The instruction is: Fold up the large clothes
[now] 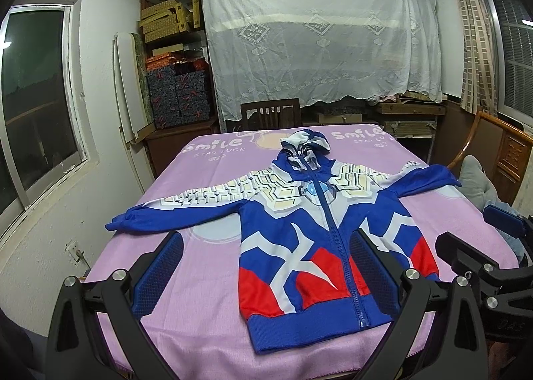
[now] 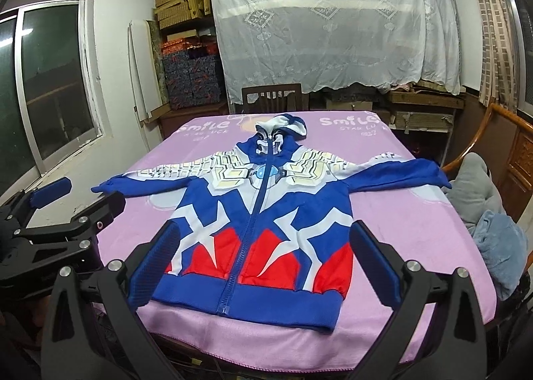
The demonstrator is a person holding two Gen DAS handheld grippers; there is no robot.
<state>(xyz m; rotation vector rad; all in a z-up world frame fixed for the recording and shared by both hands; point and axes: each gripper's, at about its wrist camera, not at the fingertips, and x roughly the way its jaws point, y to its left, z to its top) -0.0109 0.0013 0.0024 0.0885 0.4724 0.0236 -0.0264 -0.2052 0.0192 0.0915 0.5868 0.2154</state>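
A blue, red and white zip hoodie [image 1: 309,233] lies flat, front up, on the pink-covered table [image 1: 206,246], both sleeves spread out sideways and the hood at the far end. It also shows in the right wrist view [image 2: 260,223]. My left gripper [image 1: 266,276] is open and empty, held above the hem's left part near the front edge. My right gripper [image 2: 263,266] is open and empty, above the hem. Each gripper shows at the edge of the other's view: the right gripper [image 1: 493,240] and the left gripper [image 2: 70,200], both with jaws apart.
A dark wooden chair [image 1: 270,114] stands behind the table's far edge. A wooden armchair with grey and blue soft items [image 2: 493,213] is at the right. Shelves with boxes [image 1: 176,73] and a white lace sheet [image 1: 319,33] fill the back wall. Windows are at the left.
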